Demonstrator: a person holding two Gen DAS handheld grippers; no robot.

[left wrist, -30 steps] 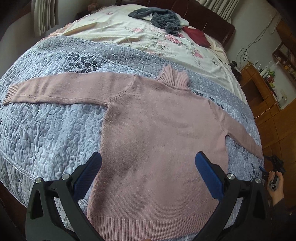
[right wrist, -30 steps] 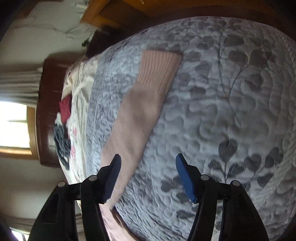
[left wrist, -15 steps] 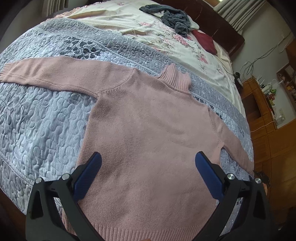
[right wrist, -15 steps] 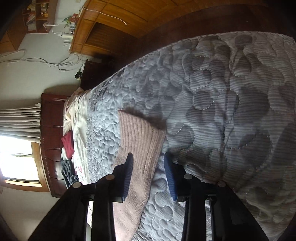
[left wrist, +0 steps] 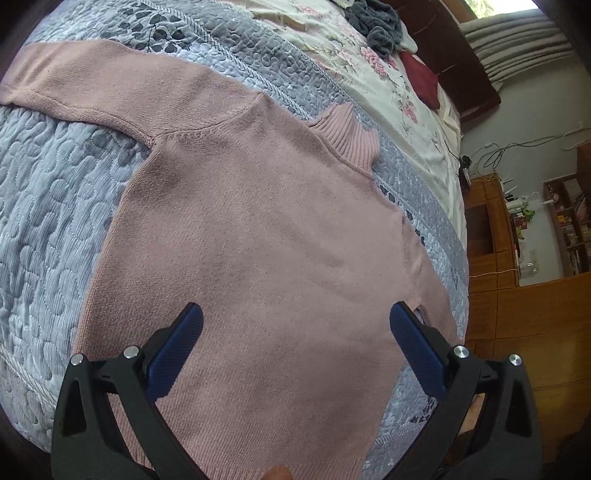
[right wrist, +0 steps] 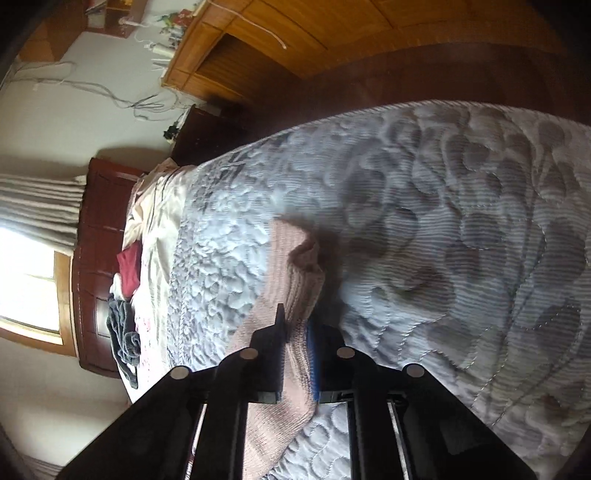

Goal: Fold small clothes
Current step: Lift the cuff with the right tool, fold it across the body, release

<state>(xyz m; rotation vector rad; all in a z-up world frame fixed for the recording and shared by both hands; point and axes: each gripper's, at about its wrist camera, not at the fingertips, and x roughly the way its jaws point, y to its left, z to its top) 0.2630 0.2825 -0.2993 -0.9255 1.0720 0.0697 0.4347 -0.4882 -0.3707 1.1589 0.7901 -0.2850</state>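
While the pink sweater (left wrist: pixel 258 236) lies flat on the quilted bed (left wrist: pixel 48 206), the left tool (left wrist: pixel 295 339) hovers spread above it and the right tool (right wrist: pixel 295 332) pinches its right sleeve cuff (right wrist: pixel 299 269).

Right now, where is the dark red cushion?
In the left wrist view the dark red cushion lies at the far end of the bed, on the floral sheet beside the grey bundle of clothes, well beyond the pink sweater's collar.
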